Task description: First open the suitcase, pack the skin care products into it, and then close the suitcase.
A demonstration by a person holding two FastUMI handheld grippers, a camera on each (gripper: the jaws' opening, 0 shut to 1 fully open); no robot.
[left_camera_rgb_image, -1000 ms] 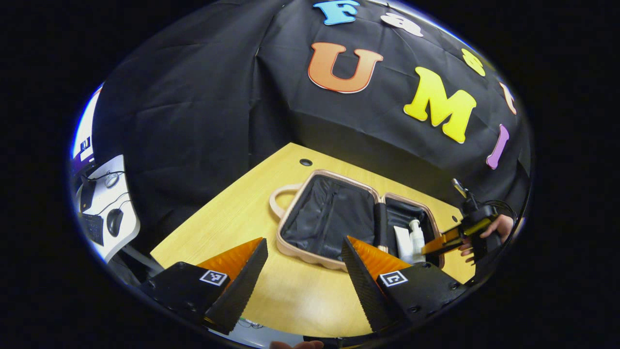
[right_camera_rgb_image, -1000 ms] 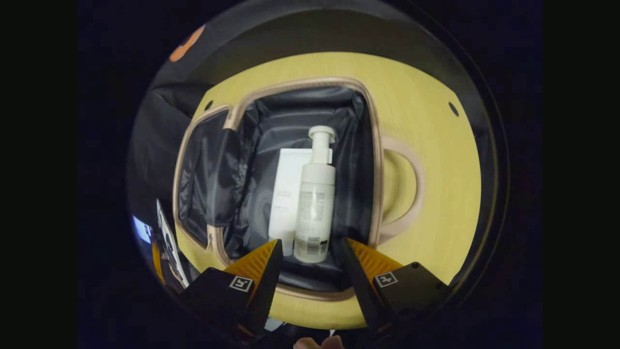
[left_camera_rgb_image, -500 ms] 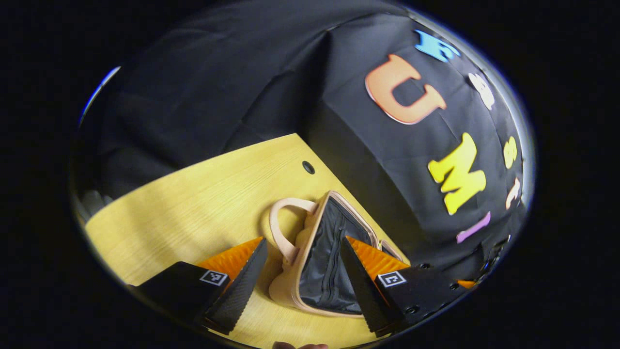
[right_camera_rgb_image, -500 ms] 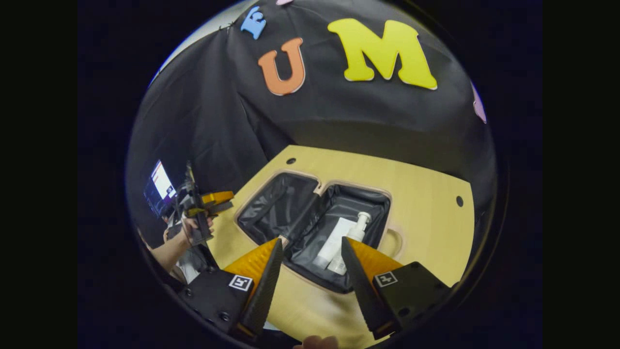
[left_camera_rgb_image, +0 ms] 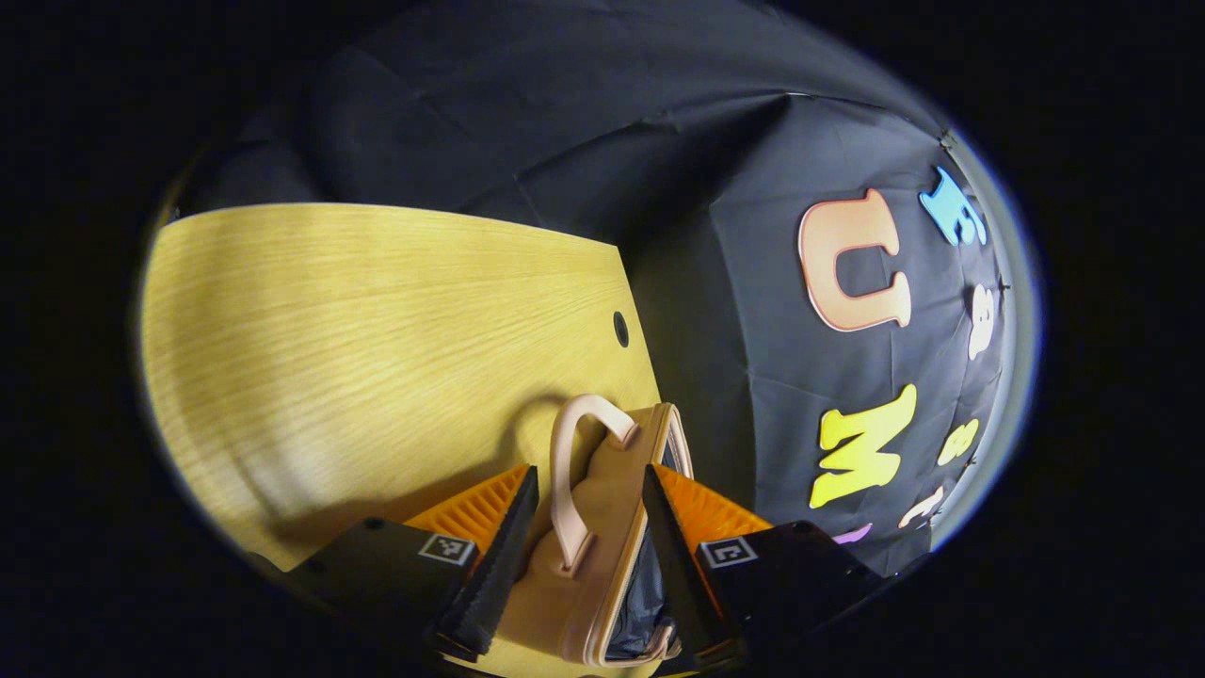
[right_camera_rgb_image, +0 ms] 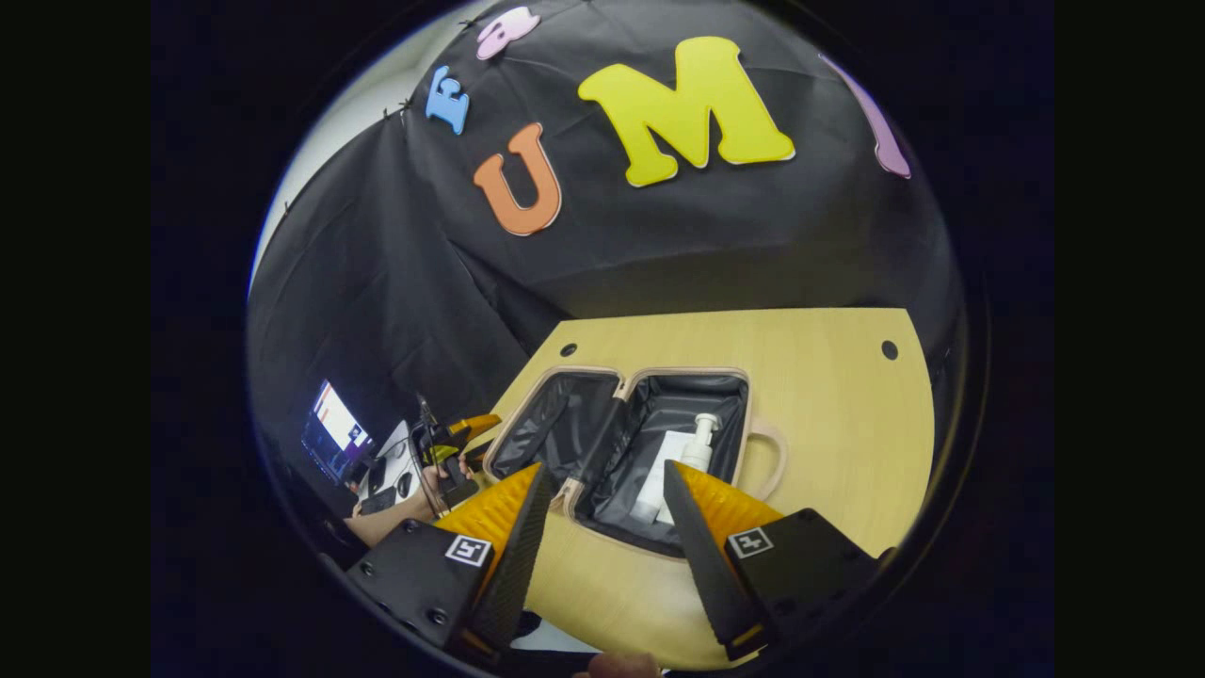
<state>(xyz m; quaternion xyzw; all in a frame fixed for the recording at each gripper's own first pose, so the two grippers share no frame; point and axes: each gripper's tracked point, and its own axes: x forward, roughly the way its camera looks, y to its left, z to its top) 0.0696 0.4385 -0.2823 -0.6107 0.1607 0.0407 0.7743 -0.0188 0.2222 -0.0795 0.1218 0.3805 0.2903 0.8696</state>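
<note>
Closing step: the left gripper [left_camera_rgb_image: 584,556] straddles the suitcase lid [left_camera_rgb_image: 602,508], jaws apart. The right gripper [right_camera_rgb_image: 602,527] hovers open; bottles [right_camera_rgb_image: 682,461] packed. Next: swing the lid shut.

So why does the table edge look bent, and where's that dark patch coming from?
Fisheye distortion: in the left gripper view the table bulges into a curve; in the right gripper view its far edge bows too. The dark patch beside the suitcase looks like a shadow.
</note>
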